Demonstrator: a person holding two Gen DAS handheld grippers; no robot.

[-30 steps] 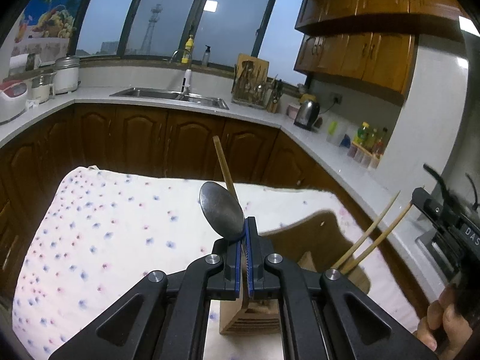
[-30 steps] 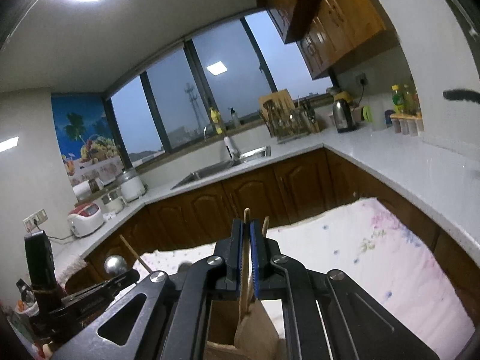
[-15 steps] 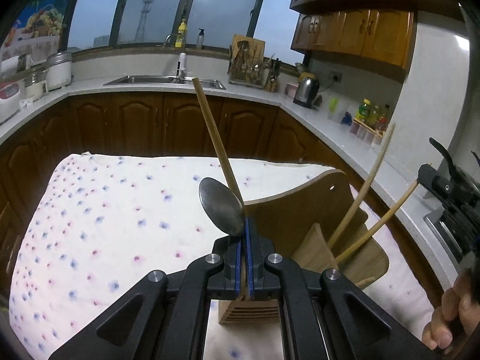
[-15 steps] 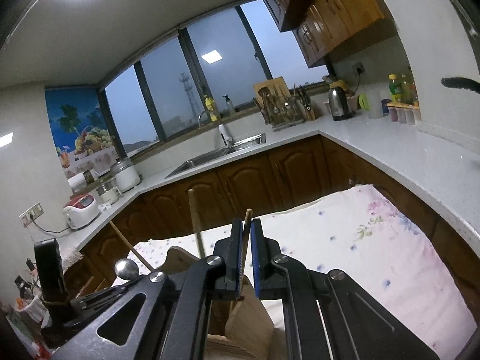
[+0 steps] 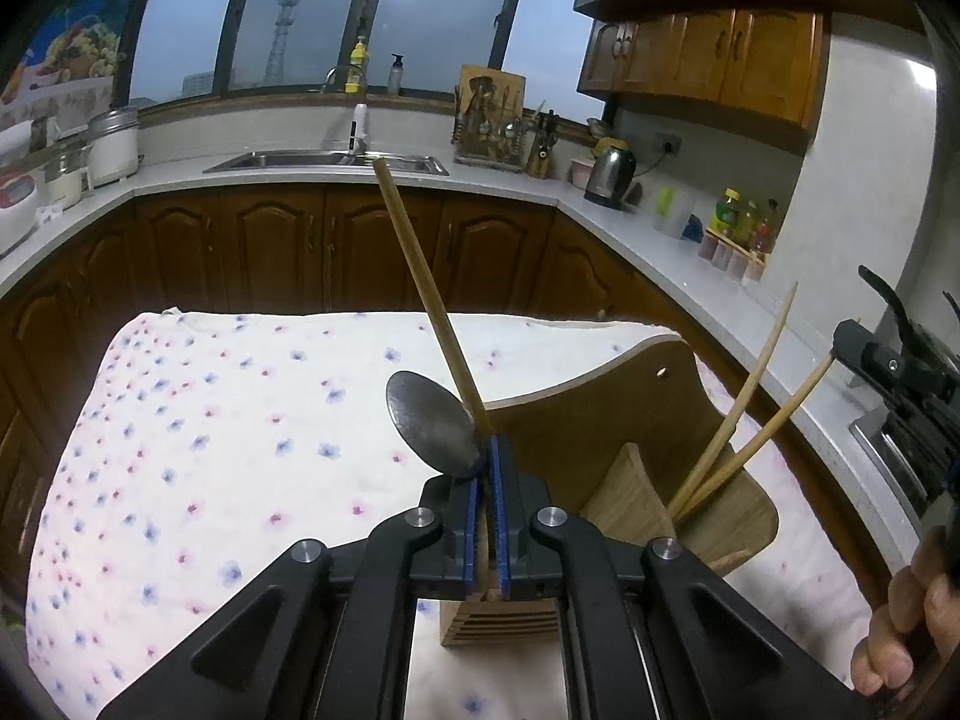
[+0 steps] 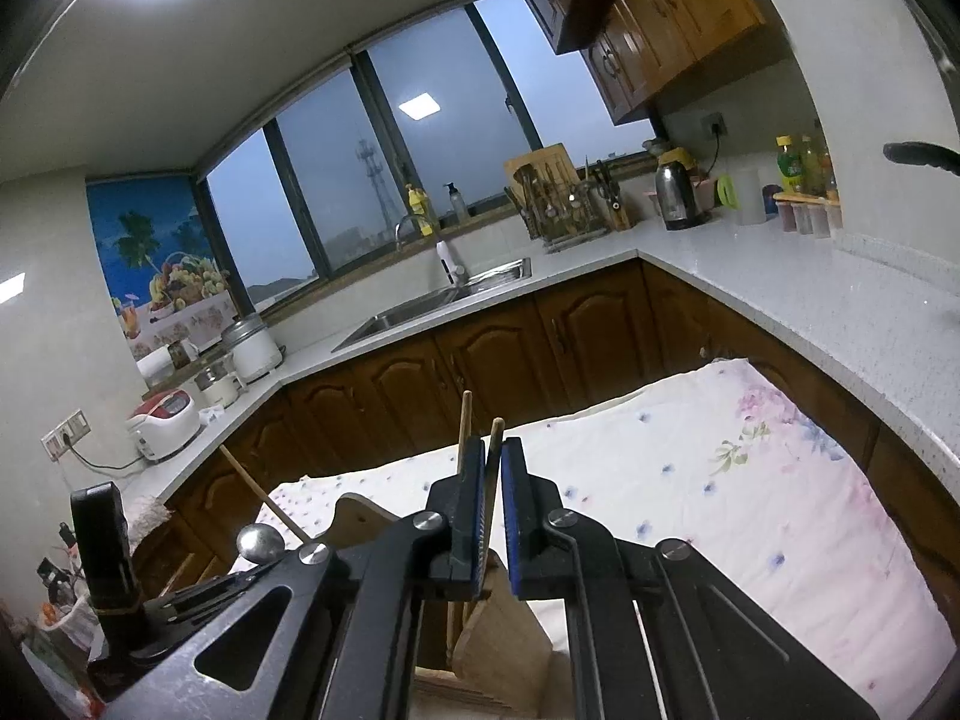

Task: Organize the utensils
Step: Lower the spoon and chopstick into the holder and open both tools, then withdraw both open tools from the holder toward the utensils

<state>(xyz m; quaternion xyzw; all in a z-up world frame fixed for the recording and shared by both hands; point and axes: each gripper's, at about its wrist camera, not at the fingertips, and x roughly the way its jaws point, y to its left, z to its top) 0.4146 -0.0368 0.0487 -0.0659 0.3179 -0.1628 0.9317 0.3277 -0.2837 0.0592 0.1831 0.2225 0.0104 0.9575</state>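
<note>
Metal spoon [image 5: 433, 426] bowl-up at frame centre, wooden-handled utensil [image 5: 427, 294] slanted up behind it, two pale chopsticks [image 5: 741, 414] leaned in wooden holder [image 5: 606, 420] at lower right, holder stood on floral cloth.

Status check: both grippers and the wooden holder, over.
Left gripper shut on spoon. Right gripper opening, chopsticks between fingers. Both above wooden holder.

No text, label, brand or number can be read in either view. The bottles [image 5: 727, 213] on the counter at 2 o'clock carry labels too small and blurred to make out, and the poster [image 6: 159, 267] on the wall at 9 o'clock shows only fruit and palms.
</note>
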